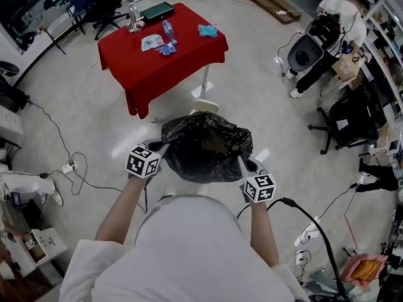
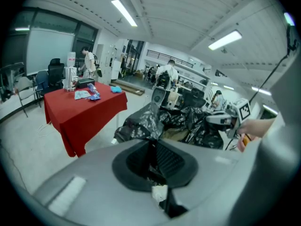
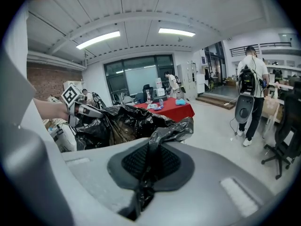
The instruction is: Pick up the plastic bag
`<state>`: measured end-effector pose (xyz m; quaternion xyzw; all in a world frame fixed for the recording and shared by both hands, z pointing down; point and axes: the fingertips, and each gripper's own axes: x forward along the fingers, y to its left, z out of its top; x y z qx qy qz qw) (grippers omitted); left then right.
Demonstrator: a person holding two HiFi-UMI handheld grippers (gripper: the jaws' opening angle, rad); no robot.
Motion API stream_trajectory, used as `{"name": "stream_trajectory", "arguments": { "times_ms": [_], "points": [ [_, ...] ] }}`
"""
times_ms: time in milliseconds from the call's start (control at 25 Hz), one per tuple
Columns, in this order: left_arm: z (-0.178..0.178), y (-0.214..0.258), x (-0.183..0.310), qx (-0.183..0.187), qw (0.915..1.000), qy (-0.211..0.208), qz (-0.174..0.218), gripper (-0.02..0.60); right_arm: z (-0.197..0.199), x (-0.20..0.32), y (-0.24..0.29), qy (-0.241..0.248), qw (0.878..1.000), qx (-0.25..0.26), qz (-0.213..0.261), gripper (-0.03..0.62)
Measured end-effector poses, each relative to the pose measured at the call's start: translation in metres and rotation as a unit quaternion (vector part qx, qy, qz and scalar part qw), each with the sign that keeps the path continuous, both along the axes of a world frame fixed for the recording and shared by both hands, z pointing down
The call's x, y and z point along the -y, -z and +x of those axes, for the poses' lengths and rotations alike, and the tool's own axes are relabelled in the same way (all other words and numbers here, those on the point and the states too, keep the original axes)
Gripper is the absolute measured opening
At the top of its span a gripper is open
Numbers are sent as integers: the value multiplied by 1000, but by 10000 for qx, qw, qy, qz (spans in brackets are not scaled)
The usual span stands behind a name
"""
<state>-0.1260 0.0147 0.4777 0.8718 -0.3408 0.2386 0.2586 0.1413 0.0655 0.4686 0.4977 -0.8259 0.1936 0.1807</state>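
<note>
Person: white-clad shoulders (image 1: 182,250) fill the head view at 6 o'clock, nearest the camera, with both bare forearms reaching up toward the middle of the frame.
Left gripper: the left gripper (image 1: 162,148) sits at 9 o'clock of the bag; its own view shows the jaws pressed together on a fold of black film from the bag's rim.
Right gripper: the right gripper (image 1: 244,163) sits at 4 o'clock of the bag; its jaws are clamped on a twisted strip of the same film, which runs up between them.
Plastic bag: the black plastic bag (image 1: 204,146) is at the centre of the head view, stretched between the two grippers, crumpled and glossy, with its mouth gaping upward. Something brownish shows inside; what it is cannot be made out.
Table: a table with a red cloth (image 1: 160,58) stands on the grey floor at 11 o'clock, well apart from the bag.
On the table: a clear bottle (image 1: 167,29), a blue cloth (image 1: 207,30) and a dark flat box (image 1: 157,11).
Bystander: a second person in a white top (image 1: 334,17) bends over at 2 o'clock.
Chair: a black office chair (image 1: 349,121) stands at 3 o'clock.
Floor: a cable (image 1: 56,137) trails at 9 o'clock.
</note>
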Motion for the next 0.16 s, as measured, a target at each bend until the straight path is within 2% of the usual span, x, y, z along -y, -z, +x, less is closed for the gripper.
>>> {"name": "stream_trajectory", "arguments": {
  "times_ms": [160],
  "points": [
    [3, 3, 3, -10, 10000, -18, 19, 5, 0, 4, 1, -2, 10000, 26, 23, 2]
  ]
}}
